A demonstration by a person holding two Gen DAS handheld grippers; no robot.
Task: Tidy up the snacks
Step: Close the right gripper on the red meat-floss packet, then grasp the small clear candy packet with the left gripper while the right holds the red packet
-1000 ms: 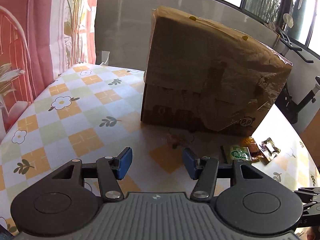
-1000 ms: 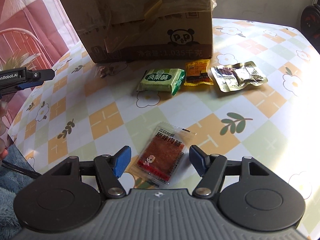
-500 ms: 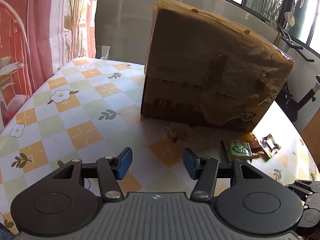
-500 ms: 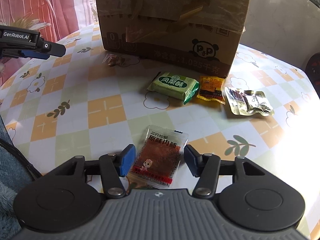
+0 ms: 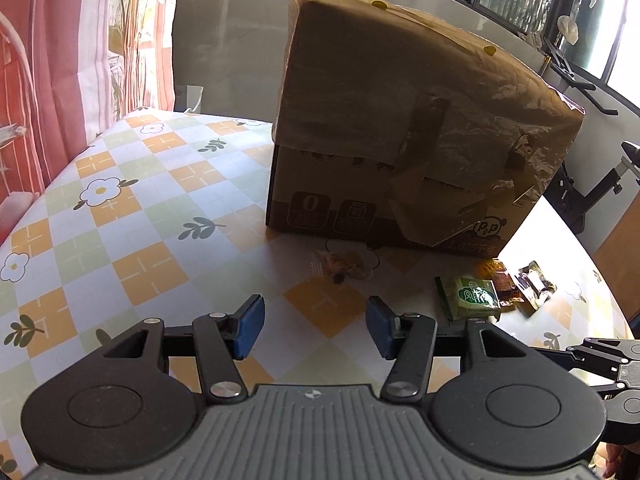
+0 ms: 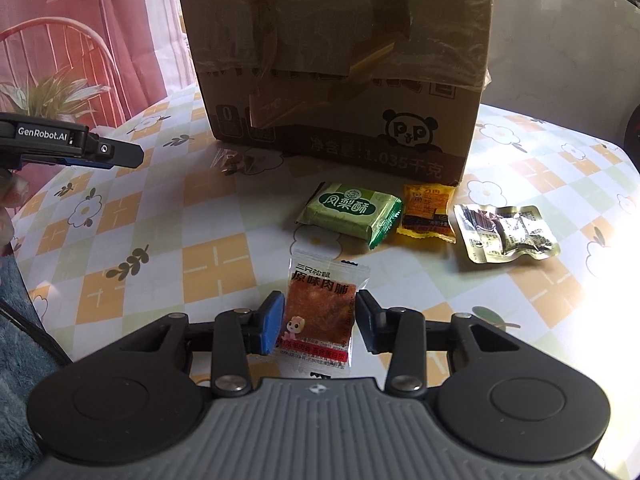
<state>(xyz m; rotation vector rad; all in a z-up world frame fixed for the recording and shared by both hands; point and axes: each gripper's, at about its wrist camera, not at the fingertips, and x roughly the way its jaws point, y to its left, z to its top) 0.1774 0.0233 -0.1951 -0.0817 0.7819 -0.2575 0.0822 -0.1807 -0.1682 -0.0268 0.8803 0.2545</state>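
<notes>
A red jerky packet [image 6: 320, 312] lies flat on the checked floral tablecloth [image 6: 216, 256]. My right gripper [image 6: 318, 316] straddles it. Its jaws are closing, and the blue pads [image 6: 270, 322] stand right at the packet's two side edges without squeezing it. Beyond lie a green pastry pack [image 6: 350, 216], an orange packet [image 6: 428, 212] and a silver foil packet [image 6: 506, 232] in a row. My left gripper [image 5: 316, 320] hovers open above the cloth with nothing between its fingers. A small clear packet [image 5: 344, 264] lies ahead of it.
A tall taped cardboard box [image 6: 340, 60] stands at the back of the table, close behind the snacks. The left gripper [image 6: 100, 152] shows at the left in the right wrist view. A red curtain [image 5: 80, 60] hangs past the table's left edge [image 5: 36, 196].
The right gripper's jaws have narrowed around the red jerky packet, and it has rolled to square up with the packet. The left gripper has stayed in place, open.
</notes>
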